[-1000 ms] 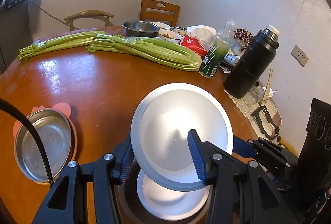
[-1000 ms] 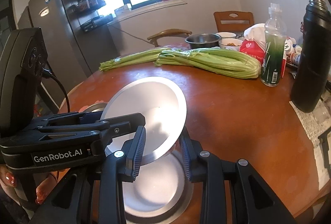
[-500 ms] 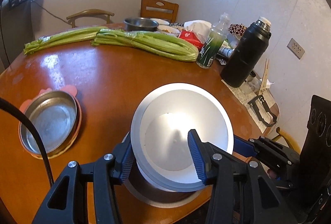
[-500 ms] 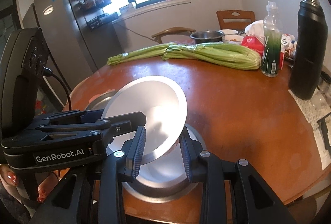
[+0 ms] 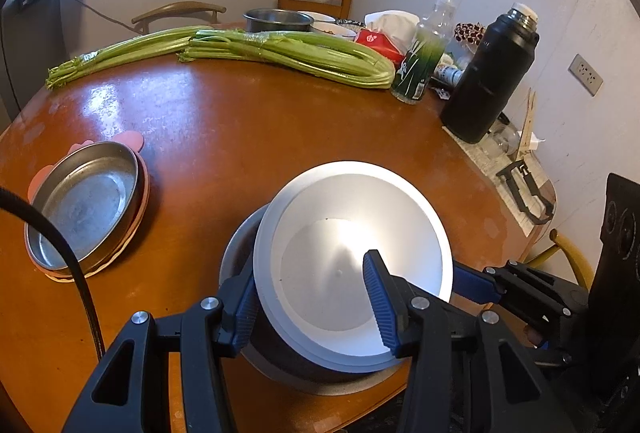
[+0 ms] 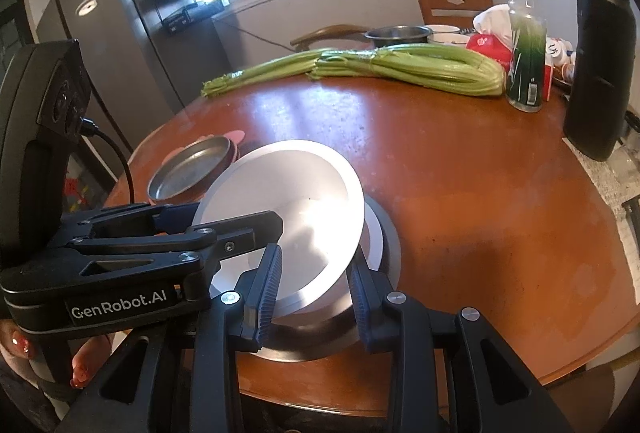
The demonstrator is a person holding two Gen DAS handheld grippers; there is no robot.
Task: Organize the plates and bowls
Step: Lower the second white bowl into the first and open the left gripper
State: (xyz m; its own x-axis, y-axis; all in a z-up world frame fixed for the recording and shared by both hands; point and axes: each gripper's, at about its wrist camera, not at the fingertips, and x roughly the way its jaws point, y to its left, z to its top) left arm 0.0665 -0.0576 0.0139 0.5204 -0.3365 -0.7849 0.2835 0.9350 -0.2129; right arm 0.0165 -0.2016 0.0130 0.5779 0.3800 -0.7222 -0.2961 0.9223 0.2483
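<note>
both your left tool (image 5: 316,299) and right tool (image 6: 316,283) are clamped on the tilted white plate (image 5: 352,261). let go unevenly and it slides off the gray bowl (image 6: 384,257) by the bench's near edge.

Both grippers point steeply downward, side by side. The left gripper (image 5: 316,303) clamps the near rim of the plate (image 5: 352,257) between its blue pads. The right gripper (image 6: 316,283) grips the same plate's edge from the other side.

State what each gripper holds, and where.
Both hold the white bowl by its rim: left gripper on its near edge, right gripper on the opposite side.
</note>
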